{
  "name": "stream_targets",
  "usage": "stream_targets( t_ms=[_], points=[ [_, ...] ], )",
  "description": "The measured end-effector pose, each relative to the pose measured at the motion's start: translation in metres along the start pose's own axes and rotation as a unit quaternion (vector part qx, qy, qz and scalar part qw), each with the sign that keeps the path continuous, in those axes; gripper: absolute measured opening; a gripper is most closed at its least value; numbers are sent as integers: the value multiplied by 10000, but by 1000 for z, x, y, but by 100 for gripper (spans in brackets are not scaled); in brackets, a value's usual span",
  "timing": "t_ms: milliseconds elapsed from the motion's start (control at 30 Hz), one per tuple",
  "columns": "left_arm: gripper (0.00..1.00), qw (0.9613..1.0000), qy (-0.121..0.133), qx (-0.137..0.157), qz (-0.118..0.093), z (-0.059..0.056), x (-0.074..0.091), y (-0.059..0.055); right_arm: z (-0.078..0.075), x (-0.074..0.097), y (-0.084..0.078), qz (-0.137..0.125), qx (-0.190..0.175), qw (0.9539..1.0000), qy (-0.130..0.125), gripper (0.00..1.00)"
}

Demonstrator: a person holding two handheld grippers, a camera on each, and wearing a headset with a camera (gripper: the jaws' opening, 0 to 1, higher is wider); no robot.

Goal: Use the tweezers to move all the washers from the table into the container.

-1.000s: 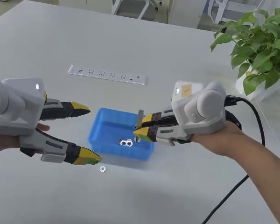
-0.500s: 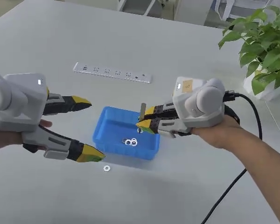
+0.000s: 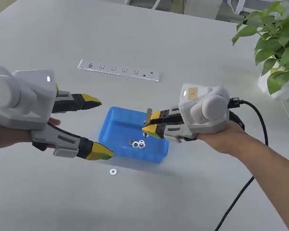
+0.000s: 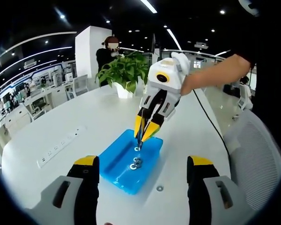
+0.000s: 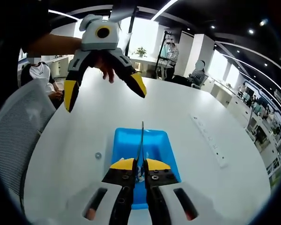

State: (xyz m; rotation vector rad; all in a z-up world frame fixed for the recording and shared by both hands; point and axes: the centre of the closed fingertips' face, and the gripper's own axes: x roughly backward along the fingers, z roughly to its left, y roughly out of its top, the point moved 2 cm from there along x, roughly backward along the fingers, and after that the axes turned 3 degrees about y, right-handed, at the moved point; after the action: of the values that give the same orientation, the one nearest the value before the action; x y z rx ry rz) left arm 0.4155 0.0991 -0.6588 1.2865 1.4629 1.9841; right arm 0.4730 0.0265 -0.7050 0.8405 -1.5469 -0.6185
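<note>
Head view: bright, even light is falling from overhead on the pale counter [image 3: 192, 53], with no hard glare. A soft, faint shadow is pooling beside the blue container [image 3: 116, 127] toward 6 o'clock. Focus is reading sharp throughout.

Gripper views: fisheye is bending the counter's edges near the rim. Ceiling strip lights [image 4: 149, 5] are flaring at 12 o'clock. A window [image 5: 150, 33] is blowing out white at 12 o'clock, the ceiling reading dark.

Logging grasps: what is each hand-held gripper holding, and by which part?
Right hand-held gripper clamps the tweezers along their shaft, tips protruding toward the blue container. Left hand-held gripper: open, empty.
</note>
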Motion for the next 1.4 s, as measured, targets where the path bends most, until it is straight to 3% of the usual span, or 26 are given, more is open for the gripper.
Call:
stream_targets(
  t_ms=[167, 267, 533, 867, 1400],
  points=[
    [77, 9999, -67, -69, -59, 3, -8, 6, 0, -6, -10, 24, -59, 10000, 52, 8],
    [68, 9997, -96, -171, -158, 6, -14, 12, 2, -10, -17, 61, -117, 9999, 79, 8],
    [49, 9989, -300, -308, -178, 8, -32, 19, 4, -14, -29, 134, -224, 9995, 157, 8],
    [28, 9972, -592, -460, -33, 8, -54, 22, 4, -18, -33, 146, -260, 9993, 213, 8],
    [12, 9900, -1103, -845, 233, 0, -88, 20, 4, -18, -34, 117, -274, 9993, 239, 8]
  ],
)
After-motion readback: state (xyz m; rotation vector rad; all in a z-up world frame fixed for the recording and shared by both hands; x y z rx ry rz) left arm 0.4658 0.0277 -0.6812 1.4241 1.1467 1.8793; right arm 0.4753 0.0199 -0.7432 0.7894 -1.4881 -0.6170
